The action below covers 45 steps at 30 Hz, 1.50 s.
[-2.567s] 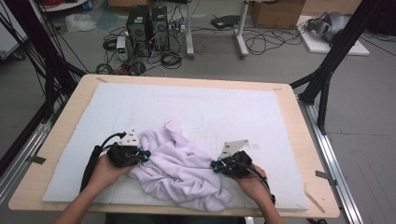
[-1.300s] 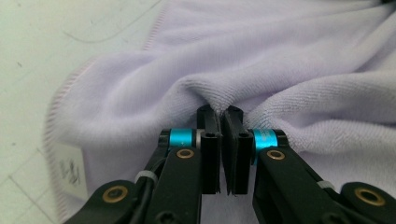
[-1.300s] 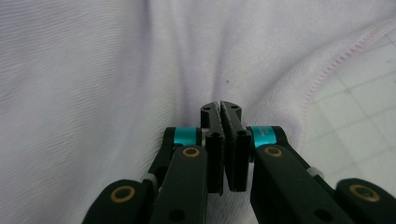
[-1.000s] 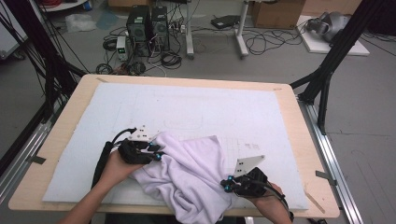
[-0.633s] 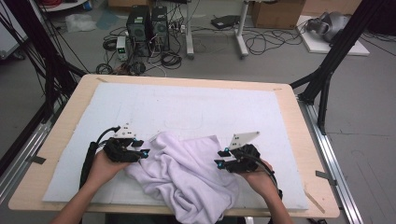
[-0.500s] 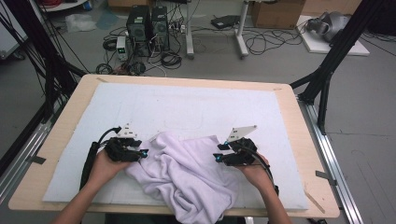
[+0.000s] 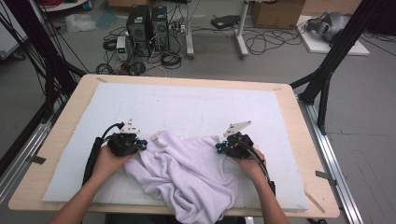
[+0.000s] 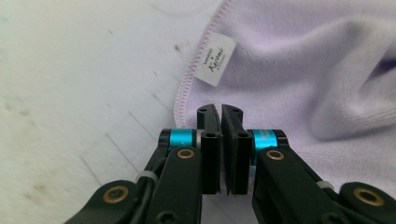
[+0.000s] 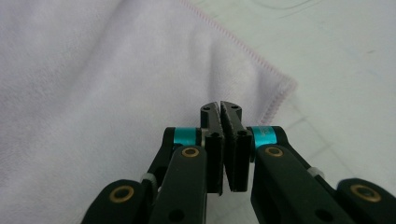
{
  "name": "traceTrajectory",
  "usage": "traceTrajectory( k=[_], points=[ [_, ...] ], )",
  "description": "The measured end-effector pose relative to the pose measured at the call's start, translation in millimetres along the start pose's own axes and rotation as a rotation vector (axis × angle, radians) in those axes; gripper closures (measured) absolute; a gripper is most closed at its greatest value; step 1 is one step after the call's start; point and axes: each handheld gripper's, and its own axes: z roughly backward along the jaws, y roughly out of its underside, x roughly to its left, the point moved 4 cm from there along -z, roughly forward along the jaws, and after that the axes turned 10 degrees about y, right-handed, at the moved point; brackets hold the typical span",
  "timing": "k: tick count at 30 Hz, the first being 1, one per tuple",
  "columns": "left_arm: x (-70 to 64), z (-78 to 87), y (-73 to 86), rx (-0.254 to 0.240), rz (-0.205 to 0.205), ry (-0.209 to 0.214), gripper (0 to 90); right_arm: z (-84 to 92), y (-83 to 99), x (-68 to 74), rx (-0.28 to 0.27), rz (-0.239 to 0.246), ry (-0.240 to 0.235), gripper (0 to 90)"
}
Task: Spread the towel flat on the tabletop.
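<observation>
— Where does the high view sit?
— Above the table's near edge, facing forward and down, taking in the far floor.
— And the gripper views?
— Each looks along its own jaws, very close (almost skimming the mat), sharing the lilac towel with the high view: left corner, right corner.

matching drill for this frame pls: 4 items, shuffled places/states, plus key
1. left tongs
2. right tongs
3. white label
4. lilac towel

a. sewn at the towel's stitched hem
b. shut at the towel edge just below the label
c. crumpled on the white mat, between both hands
d. shut near a bare stitched corner of the towel

Pairs: 1-b, 2-d, 3-a, 4-c
</observation>
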Motion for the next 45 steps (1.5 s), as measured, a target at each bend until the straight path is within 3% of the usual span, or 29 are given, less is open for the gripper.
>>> traceTrajectory(
  k=[3, 5, 8, 9, 10, 13, 14, 18, 22, 26, 28, 29, 33, 37, 39, 43, 45],
  points=[
    [7.3, 6.8, -15.7, -0.055, 0.000, -0.036, 86.0, 23.4, -4.4, -9.7, -0.037, -0.013, 0.051, 88.3],
    [11.6, 9.9, -27.4, -0.091, 0.000, -0.062, 86.0, 29.8, -6.2, -13.1, -0.051, -0.010, 0.070, 88.3],
    [16.4, 9.2, -40.6, -0.107, 0.006, -0.067, 84.8, 43.4, -8.6, -23.6, -0.073, -0.040, 0.104, 87.7],
    [16.8, 8.5, -42.2, -0.101, 0.008, -0.067, 81.5, 44.0, -7.5, -26.6, -0.069, -0.046, 0.105, 85.0],
    [16.4, 7.8, -42.5, -0.100, 0.014, -0.063, 75.1, 43.6, -6.0, -29.0, -0.063, -0.059, 0.105, 76.4],
    [11.0, 8.0, -38.0, -0.078, 0.013, -0.048, 62.0, 41.9, -1.4, -29.2, -0.055, -0.068, 0.096, 68.4],
    [7.7, 8.0, -35.7, -0.089, 0.022, -0.033, 60.6, 40.9, -0.4, -27.5, -0.057, -0.057, 0.085, 65.2],
    [-6.7, 3.0, -21.1, -0.047, 0.012, 0.036, 57.0, 34.4, 4.7, -15.9, -0.027, -0.016, 0.041, 56.3],
    [-12.9, -7.2, -3.7, -0.016, 0.033, 0.043, 51.4, 27.8, 12.7, -8.3, -0.009, 0.008, 0.014, 52.6],
    [-10.2, -15.4, 7.0, 0.016, 0.057, 0.022, 45.9, 20.4, 22.6, -8.2, 0.032, -0.013, 0.010, 50.0],
    [-10.3, -18.8, 9.3, 0.032, 0.063, 0.034, 48.4, 16.4, 25.8, -7.3, 0.057, -0.004, 0.010, 50.4],
    [-10.4, -19.8, 9.9, 0.042, 0.051, 0.024, 54.3, 16.3, 25.3, -6.8, 0.056, -0.004, 0.012, 51.6],
    [-11.0, -20.6, 7.6, 0.048, 0.056, 0.019, 70.8, 14.9, 22.8, -3.0, 0.054, 0.015, 0.015, 62.5],
    [-9.4, -20.4, 7.7, 0.042, 0.073, 0.059, 82.7, 14.2, 22.5, -1.8, 0.051, 0.002, -0.004, 77.4],
    [-9.5, -20.4, 7.4, 0.043, 0.070, 0.063, 85.3, 13.7, 21.7, -0.7, 0.048, 0.009, -0.030, 85.6],
    [-10.5, -17.7, 6.6, 0.036, 0.056, 0.051, 85.9, 14.5, 19.6, -1.3, 0.057, 0.048, -0.041, 87.7],
    [-8.5, -12.7, 4.1, 0.021, 0.054, 0.053, 86.0, 15.4, 17.9, -3.7, 0.051, 0.044, -0.037, 87.9]
  ],
)
